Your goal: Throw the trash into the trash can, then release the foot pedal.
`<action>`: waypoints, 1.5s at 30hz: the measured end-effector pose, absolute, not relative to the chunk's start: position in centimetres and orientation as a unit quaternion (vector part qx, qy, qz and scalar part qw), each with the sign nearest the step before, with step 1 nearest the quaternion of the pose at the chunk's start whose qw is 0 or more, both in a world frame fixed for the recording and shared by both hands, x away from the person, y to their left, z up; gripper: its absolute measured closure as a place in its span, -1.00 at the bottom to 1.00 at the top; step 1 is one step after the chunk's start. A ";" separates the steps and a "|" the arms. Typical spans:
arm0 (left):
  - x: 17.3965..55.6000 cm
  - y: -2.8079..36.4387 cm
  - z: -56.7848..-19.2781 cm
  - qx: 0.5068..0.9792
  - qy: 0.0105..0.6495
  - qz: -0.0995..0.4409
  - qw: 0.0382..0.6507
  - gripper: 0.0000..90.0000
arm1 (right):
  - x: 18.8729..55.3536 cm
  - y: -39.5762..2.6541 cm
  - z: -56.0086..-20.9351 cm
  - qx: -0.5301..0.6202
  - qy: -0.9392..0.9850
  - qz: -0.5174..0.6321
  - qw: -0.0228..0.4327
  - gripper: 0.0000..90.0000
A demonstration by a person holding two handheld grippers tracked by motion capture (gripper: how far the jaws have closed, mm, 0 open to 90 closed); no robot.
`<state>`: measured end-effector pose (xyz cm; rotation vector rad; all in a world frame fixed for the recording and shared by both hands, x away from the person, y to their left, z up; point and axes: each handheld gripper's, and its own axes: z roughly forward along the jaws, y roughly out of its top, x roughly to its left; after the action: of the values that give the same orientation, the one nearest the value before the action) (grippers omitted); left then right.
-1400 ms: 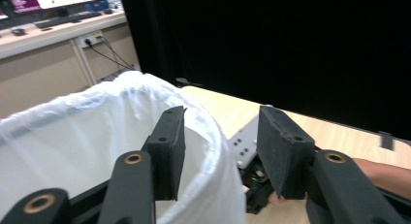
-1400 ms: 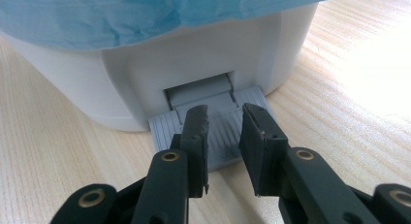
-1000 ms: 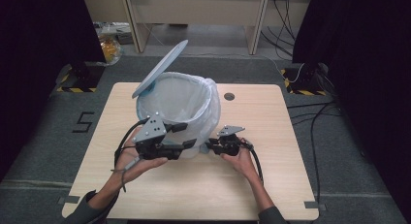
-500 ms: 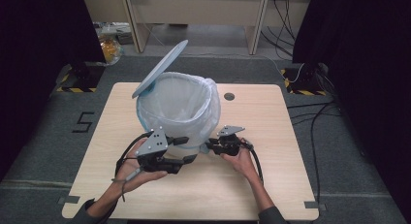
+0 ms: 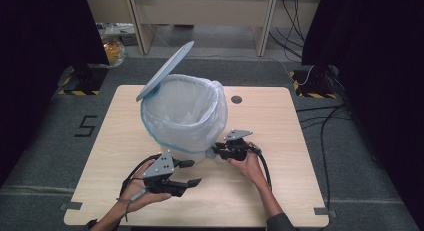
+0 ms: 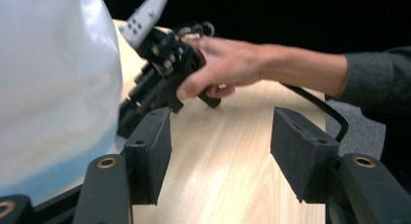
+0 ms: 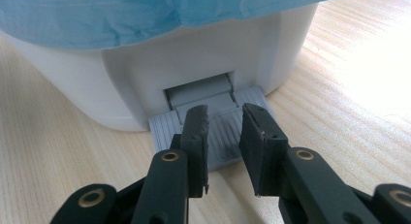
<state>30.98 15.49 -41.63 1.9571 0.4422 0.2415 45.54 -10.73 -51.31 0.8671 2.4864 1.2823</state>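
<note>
**Desk:** What do you have in front of you, biggest thing first?

**Me:** The wooden counter (image 5: 300, 136). On it, a little left of the middle, stands the white pedal bin (image 5: 184, 121), upright and lined with a clear bag (image 6: 53, 78) whose blue hem is folded down over the outside. Its lid (image 5: 165, 71) is tipped up and leans back to the left.

**Desk:** And your right side?

**Me:** My right tool (image 5: 218, 152) is at the foot of the bin, low on the counter. In the right gripper view its jaws are drawn in with a narrow gap between them, tips resting on the ribbed grey pedal (image 7: 223, 132) that juts from the base. Nothing sits between the pads, so I call it clenched and pressing rather than grasping.

**Desk:** Left side?

**Me:** My left tool (image 5: 187, 173) is just in front of the bin, near its bagged wall but apart from it. Its jaws stand released and have just been spreading; between them I see bare wood. Past them, my right hand (image 6: 218, 64) grips its own tool.
</note>
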 end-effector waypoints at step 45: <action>32.2 18.4 -52.2 0.868 0.268 0.109 0.403 -0.40 | 45.5 -10.7 -51.3 0.295 0.844 0.435 0.107 0.59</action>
<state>32.24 18.41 -52.24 2.1931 0.6781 0.2744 45.52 -10.71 -51.33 0.8681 2.4841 1.2814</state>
